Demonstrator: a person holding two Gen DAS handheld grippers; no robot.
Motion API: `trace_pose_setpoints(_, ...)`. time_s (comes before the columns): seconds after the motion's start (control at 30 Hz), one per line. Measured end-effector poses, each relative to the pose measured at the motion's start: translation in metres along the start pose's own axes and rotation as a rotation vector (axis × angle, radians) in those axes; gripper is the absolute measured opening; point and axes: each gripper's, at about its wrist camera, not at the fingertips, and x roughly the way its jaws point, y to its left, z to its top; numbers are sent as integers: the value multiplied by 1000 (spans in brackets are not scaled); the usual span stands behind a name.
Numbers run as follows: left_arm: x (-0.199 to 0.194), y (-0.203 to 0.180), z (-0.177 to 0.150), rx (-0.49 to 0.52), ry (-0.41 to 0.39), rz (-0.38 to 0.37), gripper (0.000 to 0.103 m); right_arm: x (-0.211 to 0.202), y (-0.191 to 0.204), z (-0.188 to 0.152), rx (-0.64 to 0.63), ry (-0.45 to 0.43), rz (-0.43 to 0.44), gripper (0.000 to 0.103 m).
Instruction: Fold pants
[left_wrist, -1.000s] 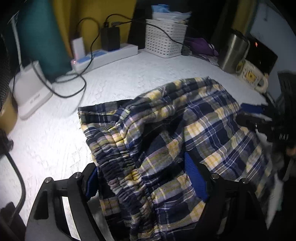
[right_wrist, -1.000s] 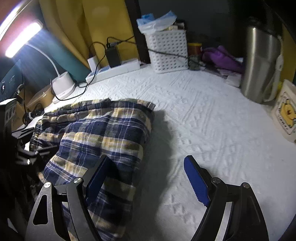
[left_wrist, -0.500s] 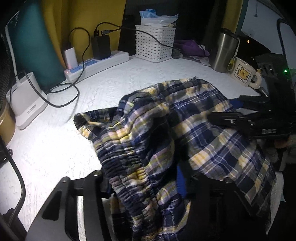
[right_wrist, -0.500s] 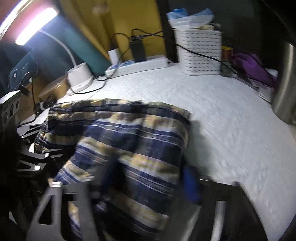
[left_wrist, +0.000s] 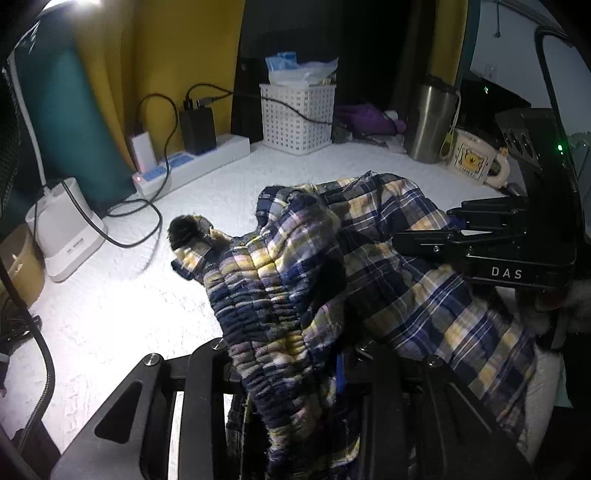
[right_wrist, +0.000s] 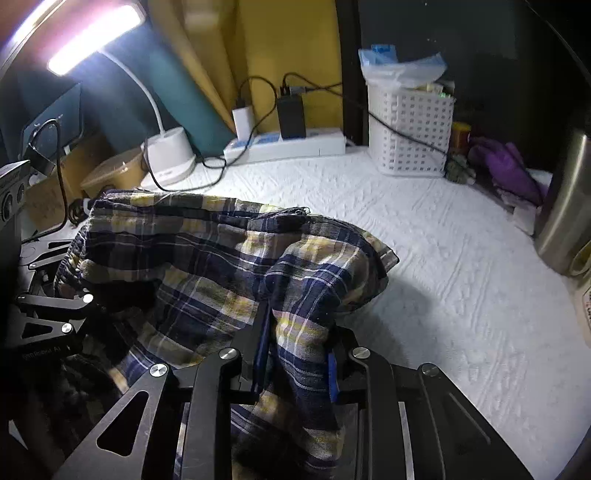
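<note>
My left gripper (left_wrist: 291, 369) is closing on the gathered elastic waistband of the navy, yellow and white plaid cotton pants (left_wrist: 388, 258), the bunched cloth caught between its jaws and pressed by the blue pads, while my right gripper (right_wrist: 295, 354) is closing likewise on a fold of the same checked fabric, which rises in a ridge between its two black fingers. The pants lie crumpled on the white textured cloth-covered table (left_wrist: 110, 306), their near edge lifted in both grips and the far part draped back toward the middle of the surface. In the left wrist view my right gripper reaches in from the right edge, its black frame resting against the plaid. Along the far edge stand a white perforated plastic basket (left_wrist: 297, 118) with a clear bag of items in it, a white power strip (left_wrist: 192, 162) with a black adapter (left_wrist: 197, 127) and a white charger plugged in, and a white desk lamp base (left_wrist: 62, 229) with a black cable looping beside it. A brushed steel tumbler (left_wrist: 430, 122) and a cream mug with a yellow cartoon print (left_wrist: 476, 158) stand well apart from the pants at the right.
</note>
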Motion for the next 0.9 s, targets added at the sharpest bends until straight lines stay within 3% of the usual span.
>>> trace_pose_setpoints(0.9, -115, -45, 3, 66, -210, 42, 30, -135, 53, -11, -54, -249, -62, 25)
